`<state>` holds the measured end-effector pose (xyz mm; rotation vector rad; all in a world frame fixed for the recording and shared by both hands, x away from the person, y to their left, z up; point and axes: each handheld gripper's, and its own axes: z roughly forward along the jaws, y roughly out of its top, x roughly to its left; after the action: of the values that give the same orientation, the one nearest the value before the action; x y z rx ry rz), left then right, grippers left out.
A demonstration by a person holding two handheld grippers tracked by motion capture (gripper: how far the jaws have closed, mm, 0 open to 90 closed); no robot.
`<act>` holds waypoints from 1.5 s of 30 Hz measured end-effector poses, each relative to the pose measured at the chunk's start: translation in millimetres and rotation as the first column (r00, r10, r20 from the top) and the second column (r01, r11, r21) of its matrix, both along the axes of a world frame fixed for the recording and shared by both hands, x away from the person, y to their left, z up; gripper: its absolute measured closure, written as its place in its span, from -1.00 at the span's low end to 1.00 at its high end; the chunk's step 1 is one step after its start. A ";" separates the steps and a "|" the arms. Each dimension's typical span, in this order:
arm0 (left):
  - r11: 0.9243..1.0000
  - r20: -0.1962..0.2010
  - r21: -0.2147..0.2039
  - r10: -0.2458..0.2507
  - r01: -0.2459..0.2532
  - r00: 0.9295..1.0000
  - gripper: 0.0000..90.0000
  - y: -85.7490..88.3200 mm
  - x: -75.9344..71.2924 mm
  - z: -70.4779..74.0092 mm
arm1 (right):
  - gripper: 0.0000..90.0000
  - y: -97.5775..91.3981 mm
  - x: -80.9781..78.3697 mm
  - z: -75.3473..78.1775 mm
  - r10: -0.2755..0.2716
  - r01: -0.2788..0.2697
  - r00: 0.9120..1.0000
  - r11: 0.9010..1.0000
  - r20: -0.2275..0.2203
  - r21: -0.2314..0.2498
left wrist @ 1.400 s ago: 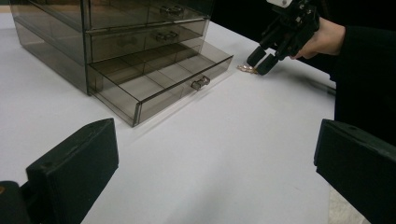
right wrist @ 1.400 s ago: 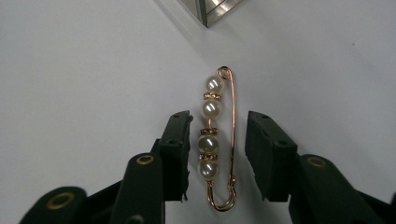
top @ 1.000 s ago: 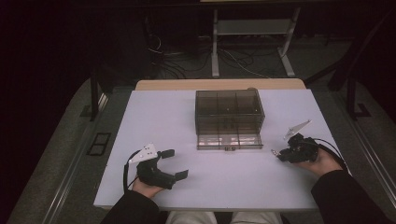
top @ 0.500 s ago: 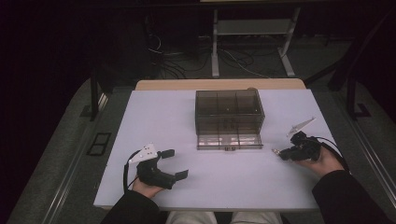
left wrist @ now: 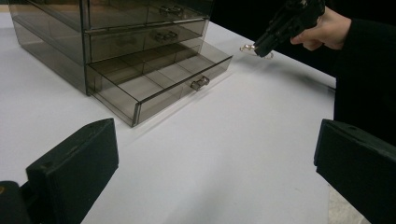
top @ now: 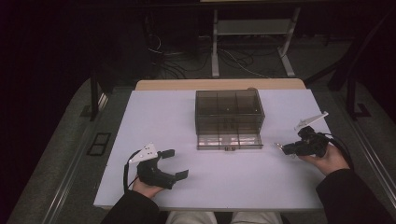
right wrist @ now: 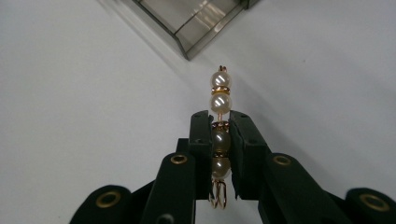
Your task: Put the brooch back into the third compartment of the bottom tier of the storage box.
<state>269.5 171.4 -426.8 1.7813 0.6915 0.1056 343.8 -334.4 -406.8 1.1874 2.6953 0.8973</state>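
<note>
Pearl beads on a gold wire form the hair clip [right wrist: 220, 119] that my right tongs [right wrist: 219, 116] pinch across its middle, two beads projecting past the tips and held just above the white bench [top: 154, 121], near the front right corner of the smoky translucent plastic drawer box [top: 229, 105]. Its bottom drawer [left wrist: 159, 84] stands pulled out, presumably to receive the clip; the shallow tray is divided into compartments and carries a small metal handle. My left tongs [top: 173, 163] rest spread wide on the bench, holding nothing, well apart from the box.
</note>
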 end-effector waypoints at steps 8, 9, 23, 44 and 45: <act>1.000 0.000 -0.001 0.000 0.000 1.000 -1.00 0.1 -0.1 0.0 | 0.75 -1.3 0.8 13.8 -0.006 0.005 1.000 1.000 0.029 0.022; 1.000 0.000 -0.001 -0.001 0.001 1.000 -1.00 0.0 -0.1 0.0 | 0.75 -1.3 0.7 15.4 -0.007 0.006 1.000 1.000 0.031 0.022; 1.000 0.000 -0.001 -0.002 0.002 1.000 -1.00 -0.1 -0.1 0.1 | 0.75 3.8 4.7 34.6 0.011 -0.012 0.999 1.000 0.053 0.021; 1.000 -0.001 -0.001 -0.007 0.007 1.000 -1.00 -1.3 -0.2 0.0 | 0.75 27.9 12.7 63.8 0.058 -0.059 0.994 0.998 0.095 0.011; 1.000 -0.001 -0.001 -0.007 0.007 1.000 -1.00 -1.2 -0.1 -0.1 | 0.75 28.7 13.1 64.4 0.062 -0.063 0.993 0.998 0.097 0.010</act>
<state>269.3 170.2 -426.9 1.7825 0.6857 0.0996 356.9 -305.7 -342.4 1.0389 2.6666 0.9564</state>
